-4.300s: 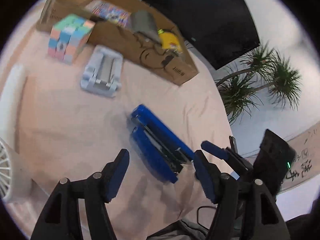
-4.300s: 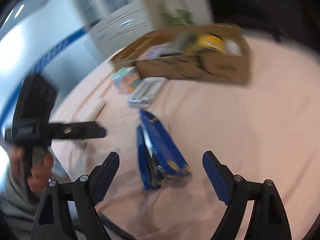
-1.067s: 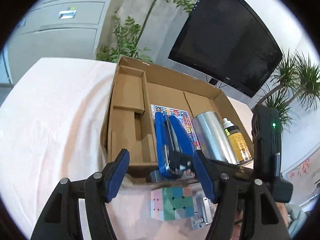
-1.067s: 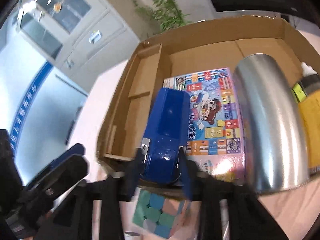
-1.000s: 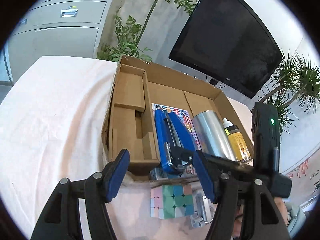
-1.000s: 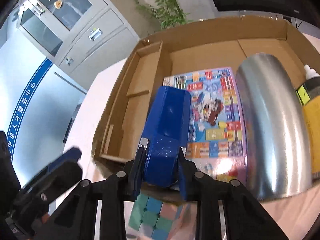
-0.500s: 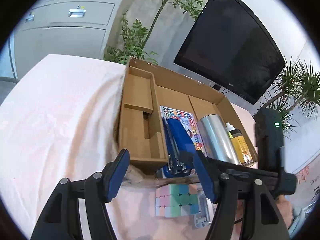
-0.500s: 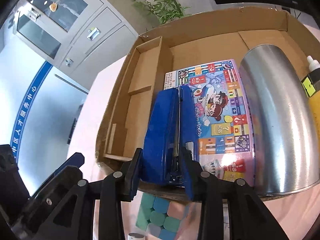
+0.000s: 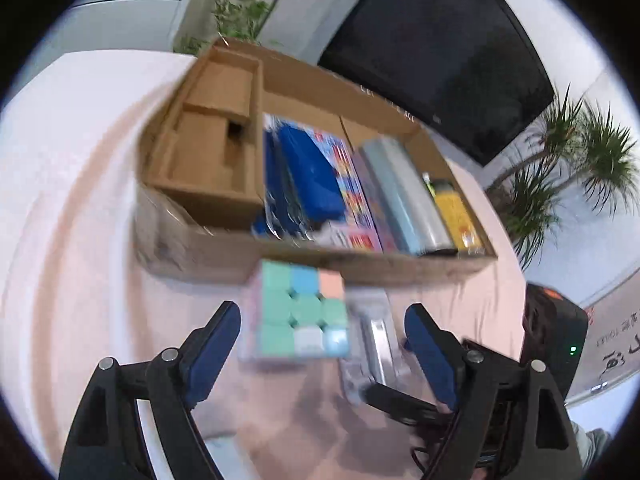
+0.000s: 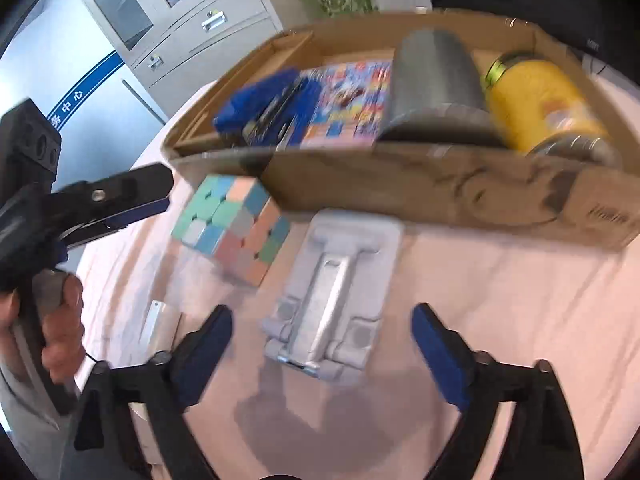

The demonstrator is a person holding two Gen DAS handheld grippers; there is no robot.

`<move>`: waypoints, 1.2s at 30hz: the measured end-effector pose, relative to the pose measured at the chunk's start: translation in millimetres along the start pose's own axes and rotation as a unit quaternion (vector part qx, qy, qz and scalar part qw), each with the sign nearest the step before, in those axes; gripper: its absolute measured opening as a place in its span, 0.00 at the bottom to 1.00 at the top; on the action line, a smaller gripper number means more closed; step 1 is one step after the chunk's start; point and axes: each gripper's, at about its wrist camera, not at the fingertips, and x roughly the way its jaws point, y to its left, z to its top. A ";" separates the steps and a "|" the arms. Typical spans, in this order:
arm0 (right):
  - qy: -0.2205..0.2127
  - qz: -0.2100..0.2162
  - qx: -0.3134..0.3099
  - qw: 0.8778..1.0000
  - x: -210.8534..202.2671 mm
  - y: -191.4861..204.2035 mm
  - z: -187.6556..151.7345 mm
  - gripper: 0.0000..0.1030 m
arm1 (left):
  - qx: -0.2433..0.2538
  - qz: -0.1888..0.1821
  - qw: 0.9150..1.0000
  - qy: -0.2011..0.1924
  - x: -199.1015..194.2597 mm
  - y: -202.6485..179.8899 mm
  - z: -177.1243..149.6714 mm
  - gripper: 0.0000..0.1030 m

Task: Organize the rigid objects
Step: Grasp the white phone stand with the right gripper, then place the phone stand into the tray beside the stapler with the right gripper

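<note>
Right wrist: blue stapler (image 10: 269, 111) released into box (image 10: 400, 184).

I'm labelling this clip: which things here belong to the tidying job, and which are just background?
Job: cardboard box; blue stapler; puzzle cube; grey phone stand; steel cylinder; yellow bottle.
Background: black screen; potted plants; grey cabinet.

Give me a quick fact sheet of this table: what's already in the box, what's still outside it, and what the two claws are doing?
In the cardboard box: blue stapler, colourful game box, silver cylinder, yellow bottle
Outside, on pink cloth: pastel puzzle cube, grey folding stand
Left claw: jaws opening, nothing gripped, cube ahead
Right claw: jaws opening, nothing gripped, stand ahead
</note>
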 end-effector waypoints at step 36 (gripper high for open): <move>-0.088 0.155 0.070 0.981 -100.3 -77.4 19.6 0.42 | 0.000 -0.066 0.998 0.024 22.8 -56.4 76.4 0.31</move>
